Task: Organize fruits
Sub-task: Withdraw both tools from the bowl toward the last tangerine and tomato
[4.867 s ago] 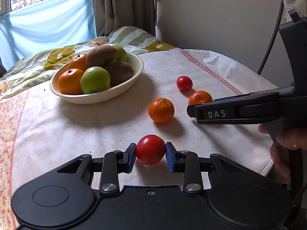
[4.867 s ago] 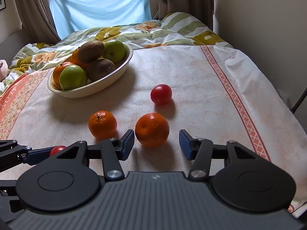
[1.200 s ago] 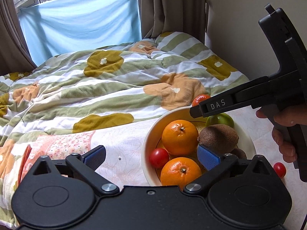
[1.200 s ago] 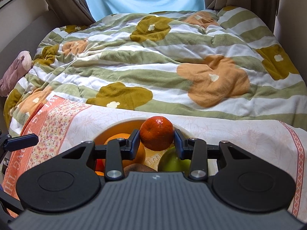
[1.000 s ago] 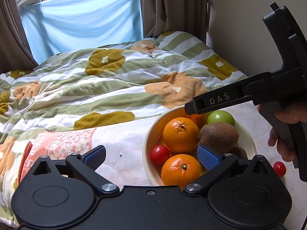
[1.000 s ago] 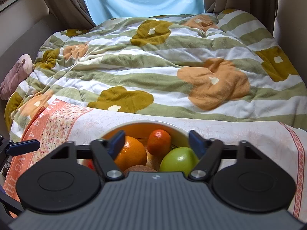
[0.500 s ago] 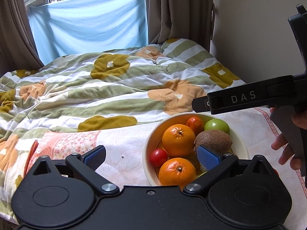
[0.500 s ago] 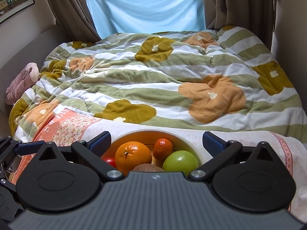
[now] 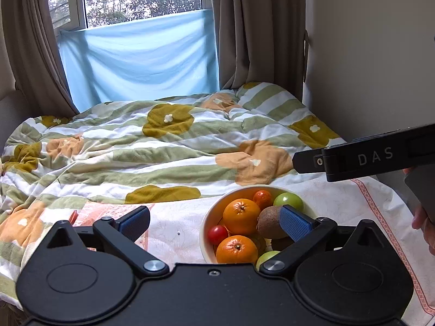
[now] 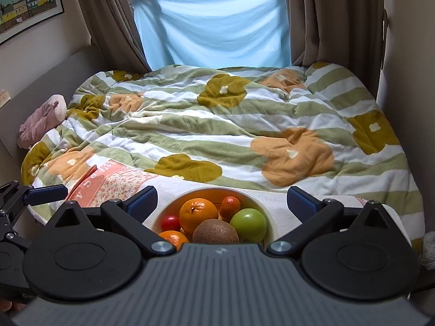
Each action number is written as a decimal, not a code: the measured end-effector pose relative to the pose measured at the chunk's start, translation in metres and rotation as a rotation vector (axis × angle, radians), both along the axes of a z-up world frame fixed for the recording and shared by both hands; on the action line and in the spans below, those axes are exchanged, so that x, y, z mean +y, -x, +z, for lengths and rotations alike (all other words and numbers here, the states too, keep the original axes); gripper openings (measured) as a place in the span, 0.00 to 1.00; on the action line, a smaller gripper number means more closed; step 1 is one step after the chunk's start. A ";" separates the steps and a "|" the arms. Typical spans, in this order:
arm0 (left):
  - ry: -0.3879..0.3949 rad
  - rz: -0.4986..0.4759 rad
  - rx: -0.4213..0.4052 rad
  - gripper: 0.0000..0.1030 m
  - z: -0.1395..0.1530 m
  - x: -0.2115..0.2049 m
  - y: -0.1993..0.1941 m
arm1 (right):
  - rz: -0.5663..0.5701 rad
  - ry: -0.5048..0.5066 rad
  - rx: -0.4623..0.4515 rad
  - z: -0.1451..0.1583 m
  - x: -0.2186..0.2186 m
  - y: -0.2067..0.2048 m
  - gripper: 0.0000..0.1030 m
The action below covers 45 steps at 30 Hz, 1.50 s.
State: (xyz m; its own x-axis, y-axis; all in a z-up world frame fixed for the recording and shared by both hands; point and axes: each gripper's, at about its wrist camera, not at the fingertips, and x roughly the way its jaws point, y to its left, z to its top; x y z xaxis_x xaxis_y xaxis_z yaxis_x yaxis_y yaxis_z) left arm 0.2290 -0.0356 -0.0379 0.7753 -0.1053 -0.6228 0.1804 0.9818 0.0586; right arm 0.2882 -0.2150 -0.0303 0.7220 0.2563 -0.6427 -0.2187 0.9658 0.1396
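Observation:
A white bowl (image 9: pixel 204 225) sits on the patterned cloth and holds oranges (image 9: pixel 241 216), a small mandarin (image 9: pixel 262 198), a red tomato (image 9: pixel 217 234), a kiwi (image 9: pixel 269 222) and green apples (image 9: pixel 288 201). My left gripper (image 9: pixel 214 221) is open and empty, above the bowl's left side. My right gripper (image 10: pixel 221 202) is open and empty, raised above the bowl (image 10: pixel 165 212); its arm (image 9: pixel 353 160) shows at the right of the left wrist view. The mandarin (image 10: pixel 230 205) lies in the bowl beside an orange (image 10: pixel 198 214).
The bowl stands on a table covered by a white and pink cloth (image 9: pixel 348 206) against a bed with a flowered quilt (image 9: pixel 163 141). A wall (image 9: pixel 367 54) is close on the right. A pink plush toy (image 10: pixel 43 119) lies at the bed's left.
My right gripper opened and dropped the mandarin into the bowl. Both grippers then rose and drew back from the bowl, staying open.

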 end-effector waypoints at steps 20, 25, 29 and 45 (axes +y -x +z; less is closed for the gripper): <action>0.019 -0.016 -0.041 1.00 -0.005 -0.043 0.093 | -0.095 0.041 -0.029 0.004 -0.074 0.122 1.00; 0.050 -0.099 -0.020 1.00 -0.026 -0.057 0.102 | -0.164 0.034 -0.017 -0.014 -0.083 0.140 1.00; 0.035 -0.174 -0.012 1.00 -0.049 -0.068 0.104 | -0.222 0.045 -0.001 -0.036 -0.087 0.148 1.00; -0.003 -0.358 0.106 0.74 -0.142 -0.110 0.085 | -0.319 0.072 0.039 -0.115 -0.083 0.154 1.00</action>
State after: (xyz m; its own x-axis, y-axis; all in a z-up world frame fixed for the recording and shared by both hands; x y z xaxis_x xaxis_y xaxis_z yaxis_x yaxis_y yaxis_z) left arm 0.1441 -0.1455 -0.1796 0.6211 -0.3563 -0.6980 0.5175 0.8554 0.0238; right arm 0.1346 -0.2984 -0.1456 0.7331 -0.0259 -0.6797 0.1005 0.9924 0.0706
